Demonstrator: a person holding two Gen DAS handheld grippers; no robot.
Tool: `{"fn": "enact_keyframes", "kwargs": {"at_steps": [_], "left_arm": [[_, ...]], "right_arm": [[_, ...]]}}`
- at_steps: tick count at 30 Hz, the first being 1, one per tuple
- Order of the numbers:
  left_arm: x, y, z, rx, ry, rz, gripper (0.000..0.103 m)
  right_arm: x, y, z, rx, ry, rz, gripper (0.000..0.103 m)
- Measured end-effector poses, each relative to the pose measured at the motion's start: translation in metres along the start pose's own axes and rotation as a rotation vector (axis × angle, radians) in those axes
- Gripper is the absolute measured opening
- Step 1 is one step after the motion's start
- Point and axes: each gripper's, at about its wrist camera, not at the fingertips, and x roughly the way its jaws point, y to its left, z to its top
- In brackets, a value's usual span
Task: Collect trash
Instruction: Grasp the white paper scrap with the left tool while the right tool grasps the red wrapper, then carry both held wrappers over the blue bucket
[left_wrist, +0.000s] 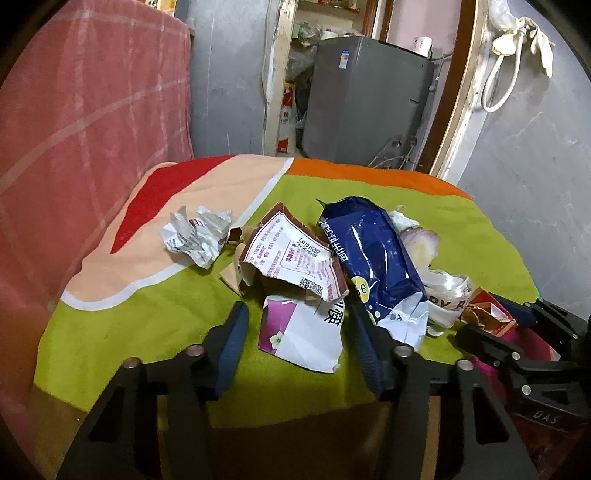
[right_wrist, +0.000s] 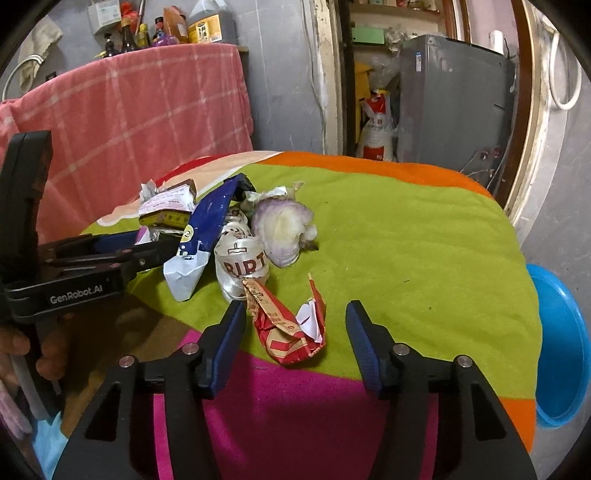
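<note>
Trash lies in a heap on a table under a bright cloth (left_wrist: 155, 317). In the left wrist view my left gripper (left_wrist: 299, 343) is open around a white and purple wrapper (left_wrist: 299, 332); beyond it lie a torn brown-edged carton (left_wrist: 291, 254), a crumpled paper (left_wrist: 195, 236) and a blue bag (left_wrist: 373, 251). In the right wrist view my right gripper (right_wrist: 295, 343) is open around a crumpled red wrapper (right_wrist: 288, 332). A white ribbon roll (right_wrist: 242, 262), a purple vegetable peel (right_wrist: 280, 229) and the blue bag (right_wrist: 207, 225) lie behind it. The left gripper shows at the left (right_wrist: 147, 251).
A blue plastic basin (right_wrist: 561, 347) stands off the table's right edge. A pink checked cloth (right_wrist: 129, 122) covers furniture on the left with bottles on top. A grey appliance (left_wrist: 365, 99) stands behind the table in the doorway.
</note>
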Motion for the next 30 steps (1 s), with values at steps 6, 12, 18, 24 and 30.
{"fn": "enact_keyframes", "kwargs": {"at_steps": [6, 12, 18, 24, 30], "left_arm": [[-0.004, -0.001, 0.001, -0.016, -0.004, -0.010, 0.036], [-0.020, -0.007, -0.009, -0.030, -0.018, -0.026, 0.036], [-0.036, -0.020, -0.024, -0.037, -0.027, -0.048, 0.035], [-0.051, -0.046, -0.033, -0.024, -0.074, -0.091, 0.035], [-0.061, -0.083, -0.019, -0.019, -0.141, -0.168, 0.035]], "right_arm": [[-0.001, -0.001, 0.000, -0.001, -0.001, 0.002, 0.035], [-0.006, 0.002, -0.005, -0.007, -0.003, 0.003, 0.029], [-0.023, 0.000, -0.016, 0.009, -0.039, 0.013, 0.026], [-0.053, -0.004, -0.028, 0.035, -0.137, 0.006, 0.026], [-0.094, -0.029, -0.035, 0.084, -0.268, -0.055, 0.026]]}}
